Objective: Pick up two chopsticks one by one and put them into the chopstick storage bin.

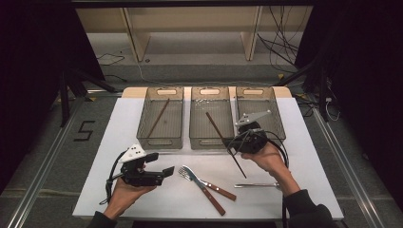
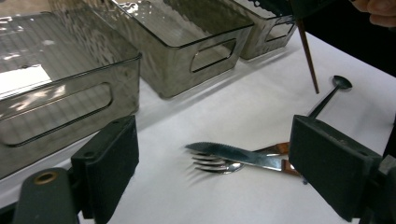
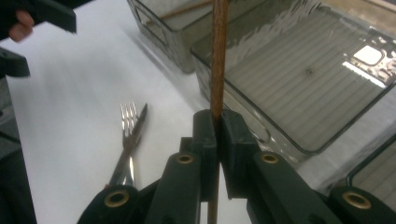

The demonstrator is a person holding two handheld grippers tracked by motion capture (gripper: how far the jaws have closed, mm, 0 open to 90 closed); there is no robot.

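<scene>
Right tool (image 1: pixel 236 144) clamped on chopstick (image 1: pixel 223 137)

Overhead plus two close jaw-cameras (shared fork (image 1: pixel 186 173))

The left gripper (image 1: pixel 161 164) rests low in the left hand (image 1: pixel 124 187), jaws wide apart. The right gripper (image 1: pixel 236 146) is raised, jaws clamped together.

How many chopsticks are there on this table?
2. One chopstick lies slanted inside the left bin. The other chopstick is clamped in the right gripper, above the middle bin. None seem hidden.
</scene>
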